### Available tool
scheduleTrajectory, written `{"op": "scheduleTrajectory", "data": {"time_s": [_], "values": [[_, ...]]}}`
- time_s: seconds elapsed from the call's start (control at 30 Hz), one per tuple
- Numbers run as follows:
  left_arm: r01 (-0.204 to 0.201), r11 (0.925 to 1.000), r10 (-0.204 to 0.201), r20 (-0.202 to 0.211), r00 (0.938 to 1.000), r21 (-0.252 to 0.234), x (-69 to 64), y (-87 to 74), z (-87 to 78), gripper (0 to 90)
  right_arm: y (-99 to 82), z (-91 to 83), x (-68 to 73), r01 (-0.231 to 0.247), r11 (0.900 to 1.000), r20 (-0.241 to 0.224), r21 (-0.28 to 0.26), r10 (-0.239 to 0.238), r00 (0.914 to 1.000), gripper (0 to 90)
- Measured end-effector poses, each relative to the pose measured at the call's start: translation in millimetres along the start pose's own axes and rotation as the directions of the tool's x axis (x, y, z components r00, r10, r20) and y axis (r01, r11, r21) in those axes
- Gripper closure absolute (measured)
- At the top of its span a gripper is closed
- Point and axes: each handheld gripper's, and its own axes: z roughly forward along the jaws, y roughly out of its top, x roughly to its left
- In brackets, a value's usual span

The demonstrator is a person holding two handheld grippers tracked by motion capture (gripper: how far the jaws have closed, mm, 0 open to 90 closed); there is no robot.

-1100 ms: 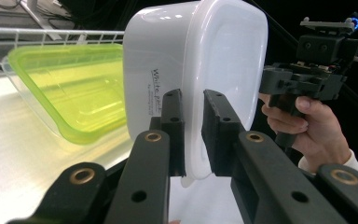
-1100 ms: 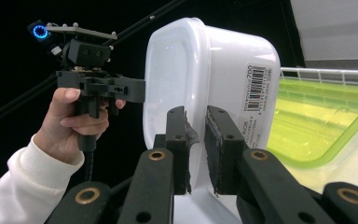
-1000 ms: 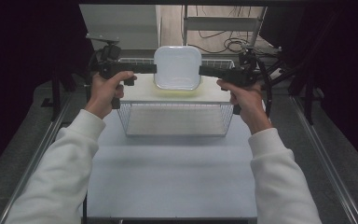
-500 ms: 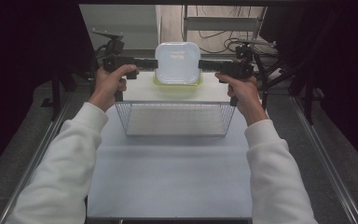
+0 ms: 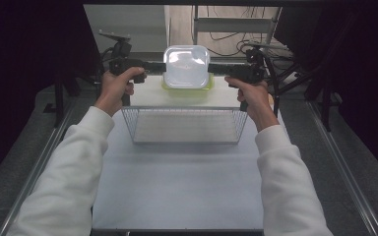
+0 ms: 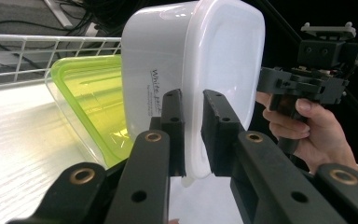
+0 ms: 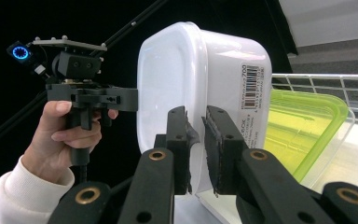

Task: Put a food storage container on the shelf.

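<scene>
Change: since a second ago the white tub (image 5: 186, 66) and both hands have shifted toward 12 o'clock, away from the basket (image 5: 184, 125); the tub now hangs over the green tub (image 5: 207, 86).
Counter (image 5: 177, 187): broad bare stretch from the basket to the 6 o'clock edge; dark floor past both side edges.
Basket: wire, mid-counter, well apart from the side edges.
White tub: held upside down above the counter's 12 o'clock end, between the two grippers.
Green tub: on the counter just under the white tub, beyond the basket.
Left gripper (image 6: 192, 135): pinching the white tub's rim at 9 o'clock.
Right gripper (image 7: 196, 149): pinching the rim at 3 o'clock.
</scene>
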Motion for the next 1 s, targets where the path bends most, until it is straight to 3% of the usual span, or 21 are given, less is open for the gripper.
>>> {"op": "scheduleTrajectory", "data": {"time_s": [0.17,0.33,0.57,0.83,1.0], "values": [[0.016,0.9998,-0.016,-0.005,0.9999,0.008,3.3,1.0,2.7,79.4,0.9,2.0,-3.5,-0.015,0.9999,0.006,0.005,0.015,0.9999,79.5],[0.034,0.9994,-0.034,0.001,0.9994,0.006,4.0,4.8,5.2,79.7,2.1,3.8,-11.3,-0.064,0.9980,0.010,0.000,0.064,0.9979,78.8],[0.088,0.9961,-0.088,0.006,0.9961,0.010,9.9,12.5,8.2,79.0,6.3,6.9,-16.1,-0.108,0.9942,0.016,-0.004,0.108,0.9941,77.1],[0.190,0.9818,-0.189,0.020,0.9817,-0.011,20.4,17.3,14.9,75.4,12.2,14.5,-22.6,-0.169,0.9856,0.039,-0.010,0.169,0.9849,73.7],[0.239,0.9709,-0.238,0.018,0.9710,-0.022,29.3,18.7,20.8,71.8,11.4,19.4,-31.0,-0.230,0.9726,0.038,-0.032,0.232,0.9721,70.9]]}}
